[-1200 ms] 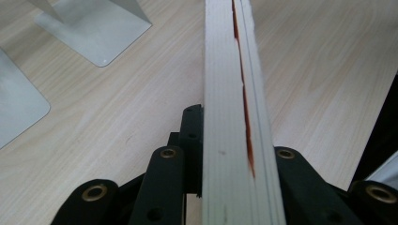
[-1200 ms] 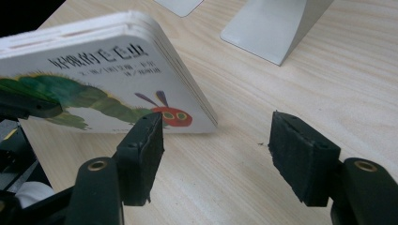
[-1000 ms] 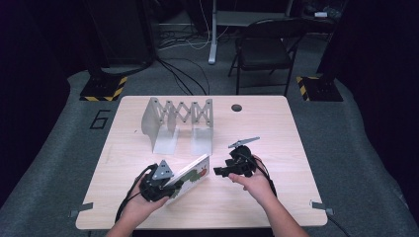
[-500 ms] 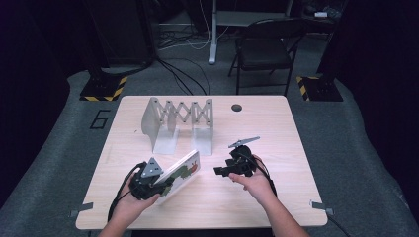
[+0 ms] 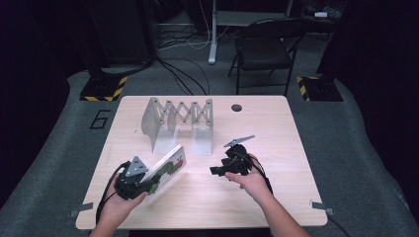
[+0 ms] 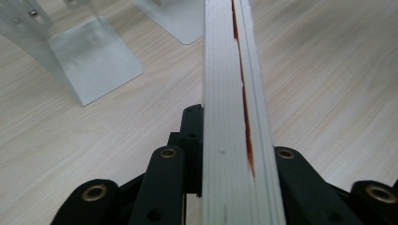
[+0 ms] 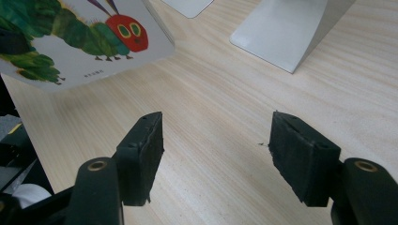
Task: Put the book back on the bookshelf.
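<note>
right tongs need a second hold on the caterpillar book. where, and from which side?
Probably the free upper end of the book, coming from its right across the bare table. The left tongs already clamp the lower end, and the book stands tilted on edge, so a thin edge is exposed there. The right tongs are open with nothing between them.

We note the surface [image 5: 276, 148] as pale wood-grain laminate, matt. Book [image 7: 80, 42]: glossy printed cover, thick board pages with a smooth cut edge. Expanding rack [image 5: 178, 121]: brushed grey metal, dull sheen. Right claw [image 7: 216, 145] pads: matt black, rough-textured.
</note>
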Tool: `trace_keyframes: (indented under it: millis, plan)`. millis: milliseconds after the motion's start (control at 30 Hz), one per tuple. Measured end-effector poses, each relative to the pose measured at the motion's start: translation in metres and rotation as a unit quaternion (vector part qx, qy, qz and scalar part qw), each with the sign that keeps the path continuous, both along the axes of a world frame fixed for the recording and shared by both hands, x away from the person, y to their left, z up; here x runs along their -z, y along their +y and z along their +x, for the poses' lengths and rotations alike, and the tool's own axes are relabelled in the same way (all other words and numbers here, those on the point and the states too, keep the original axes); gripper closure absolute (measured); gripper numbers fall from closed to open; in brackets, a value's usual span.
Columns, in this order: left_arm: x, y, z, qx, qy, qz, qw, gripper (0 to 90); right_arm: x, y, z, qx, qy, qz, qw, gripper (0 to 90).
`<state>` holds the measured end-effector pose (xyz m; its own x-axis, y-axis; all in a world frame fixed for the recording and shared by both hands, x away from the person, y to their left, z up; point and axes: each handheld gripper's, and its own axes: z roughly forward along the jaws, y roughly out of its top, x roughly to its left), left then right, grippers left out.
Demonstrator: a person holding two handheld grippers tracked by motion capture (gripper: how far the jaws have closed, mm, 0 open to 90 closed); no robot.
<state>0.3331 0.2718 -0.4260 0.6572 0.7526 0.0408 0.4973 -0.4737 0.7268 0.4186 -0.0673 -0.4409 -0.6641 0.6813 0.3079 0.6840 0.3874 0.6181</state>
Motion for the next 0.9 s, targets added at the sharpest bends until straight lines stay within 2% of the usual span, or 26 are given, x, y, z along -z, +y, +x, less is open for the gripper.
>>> trace_keyframes:
  millis: [233, 467, 633, 767, 800, 900]
  plan:
    - [-0.004, 0.016, -0.001, -0.029, -0.006, -0.007, 0.9995, 75.8, 0.001, 0.001, 0.002, -0.003, 0.000, 0.000, 1.0000, 35.3]
    - [-0.007, 0.027, -0.001, -0.042, -0.006, -0.010, 0.9991, 75.8, 0.001, 0.001, 0.002, -0.002, 0.000, 0.000, 1.0000, 35.1]
    - [-0.006, 0.027, -0.001, -0.046, -0.009, -0.012, 0.9988, 75.8, 0.001, 0.001, 0.002, -0.002, 0.001, -0.001, 1.0000, 35.1]
    - [-0.005, 0.026, 0.000, -0.045, -0.004, -0.006, 0.9990, 75.8, 0.001, 0.001, 0.002, -0.002, 0.000, -0.002, 1.0000, 35.0]
    - [-0.004, 0.025, 0.000, -0.049, -0.007, -0.007, 0.9987, 75.8, 0.001, 0.001, 0.002, -0.002, 0.000, -0.001, 1.0000, 35.0]
    - [-0.003, 0.022, 0.003, -0.061, 0.002, -0.014, 0.9981, 75.8, 0.001, 0.000, 0.002, 0.004, -0.001, 0.002, 1.0000, 35.1]
